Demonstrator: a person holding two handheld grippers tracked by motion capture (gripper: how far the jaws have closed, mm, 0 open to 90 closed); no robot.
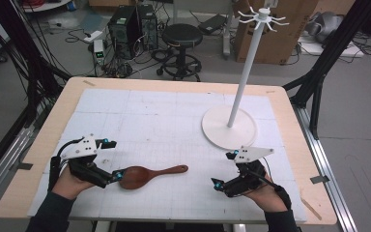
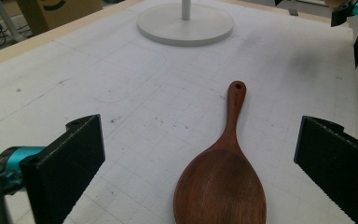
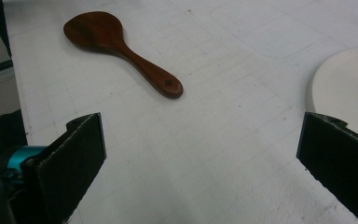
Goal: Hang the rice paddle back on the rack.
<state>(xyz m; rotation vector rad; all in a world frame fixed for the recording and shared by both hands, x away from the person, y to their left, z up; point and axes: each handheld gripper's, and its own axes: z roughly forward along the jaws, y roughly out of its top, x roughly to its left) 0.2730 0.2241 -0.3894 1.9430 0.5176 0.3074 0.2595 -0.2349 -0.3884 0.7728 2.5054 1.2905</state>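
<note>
A dark brown wooden spoon (image 1: pixel 147 175) lies flat on the white mat, bowl to the left, handle pointing right. My left gripper (image 1: pixel 113 159) is open at the bowl end, one jaw beside the bowl. In the left gripper view the spoon (image 2: pixel 223 186) lies between the wide-apart jaws, handle pointing away. Right of the spoon's handle, my right gripper (image 1: pixel 223 169) is open and holds nothing. In the right gripper view the spoon (image 3: pixel 116 44) lies farther off at the upper left.
A white hook stand (image 1: pixel 244 77) rises from a round base (image 1: pixel 229 128) at the back right of the mat (image 1: pixel 174 111); the base (image 3: pixel 345 88) lies just beyond my right jaw. Past the table's far edge stand a stool (image 1: pixel 182 36), computers and boxes.
</note>
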